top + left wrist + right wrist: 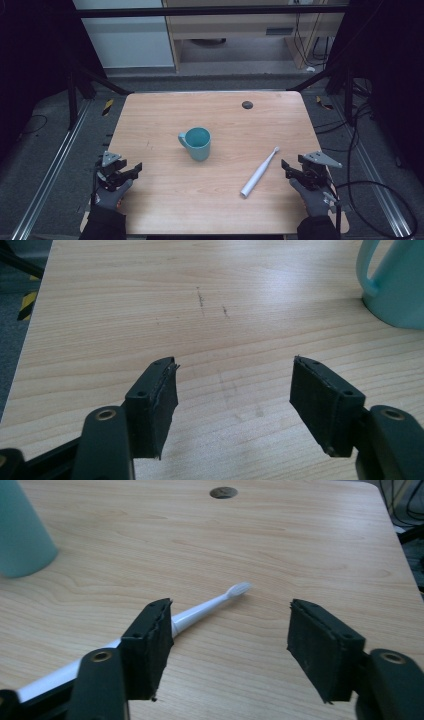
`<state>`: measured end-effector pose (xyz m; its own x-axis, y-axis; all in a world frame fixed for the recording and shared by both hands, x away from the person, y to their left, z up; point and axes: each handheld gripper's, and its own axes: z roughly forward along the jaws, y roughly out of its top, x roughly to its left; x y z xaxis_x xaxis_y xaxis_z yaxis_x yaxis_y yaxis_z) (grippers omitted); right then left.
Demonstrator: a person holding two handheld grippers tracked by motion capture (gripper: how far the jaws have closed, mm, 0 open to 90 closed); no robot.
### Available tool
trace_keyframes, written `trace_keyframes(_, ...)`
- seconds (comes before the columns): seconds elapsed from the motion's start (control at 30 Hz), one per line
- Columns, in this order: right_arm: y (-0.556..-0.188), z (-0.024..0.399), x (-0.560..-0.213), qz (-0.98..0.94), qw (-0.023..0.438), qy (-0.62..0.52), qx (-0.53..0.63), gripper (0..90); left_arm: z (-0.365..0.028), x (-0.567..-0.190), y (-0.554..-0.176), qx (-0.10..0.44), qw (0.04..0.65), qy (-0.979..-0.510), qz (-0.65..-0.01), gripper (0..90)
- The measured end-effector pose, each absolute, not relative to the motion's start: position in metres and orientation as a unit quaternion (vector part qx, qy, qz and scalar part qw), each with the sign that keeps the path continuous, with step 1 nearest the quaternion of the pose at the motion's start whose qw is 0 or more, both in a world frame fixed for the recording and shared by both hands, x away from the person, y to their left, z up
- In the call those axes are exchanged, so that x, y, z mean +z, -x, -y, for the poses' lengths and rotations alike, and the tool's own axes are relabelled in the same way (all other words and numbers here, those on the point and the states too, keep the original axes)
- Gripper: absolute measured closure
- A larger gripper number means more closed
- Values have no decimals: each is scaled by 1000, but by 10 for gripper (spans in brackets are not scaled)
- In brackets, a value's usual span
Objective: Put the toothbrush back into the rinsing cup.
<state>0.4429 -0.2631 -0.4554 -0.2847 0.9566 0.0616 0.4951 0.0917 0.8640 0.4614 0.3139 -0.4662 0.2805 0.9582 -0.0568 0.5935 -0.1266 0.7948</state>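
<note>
Centrally teal mug (197,143), white toothbrush (259,172) beside

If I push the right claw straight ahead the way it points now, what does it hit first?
Probably nothing at first: between the open right claw jaws lies bare table. The white toothbrush passes just behind its left jaw, so that jaw might clip the handle, though depth is hard to judge. The mug sits well off to the left.

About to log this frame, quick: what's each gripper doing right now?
Left gripper: open, holding nothing, above bare table.
Right gripper: open, holding nothing, toothbrush lying beyond it.
</note>
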Motion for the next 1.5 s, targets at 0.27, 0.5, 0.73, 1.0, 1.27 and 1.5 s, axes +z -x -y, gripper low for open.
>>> trace_keyframes(0.27,-439,247,-451,-707,256,-500,429,523,-314,-465,-461,251,363,-711,-547,407)
trace_keyframes(0.5,-438,227,-447,-727,235,-476,435,669,-313,-464,-461,257,358,-712,-547,431)
trace_keyframes(0.73,-439,204,-448,-752,201,-454,435,796,-311,-463,-461,261,356,-711,-547,433)
trace_keyframes(1.0,-442,177,-459,-782,177,-431,413,897,-310,-464,-462,260,354,-713,-546,433)
trace_keyframes(1.27,-444,165,-468,-800,155,-420,400,900,-310,-465,-462,258,354,-714,-546,433)
trace_keyframes(1.5,-445,161,-477,-809,142,-417,388,894,-310,-466,-463,256,352,-716,-545,433)
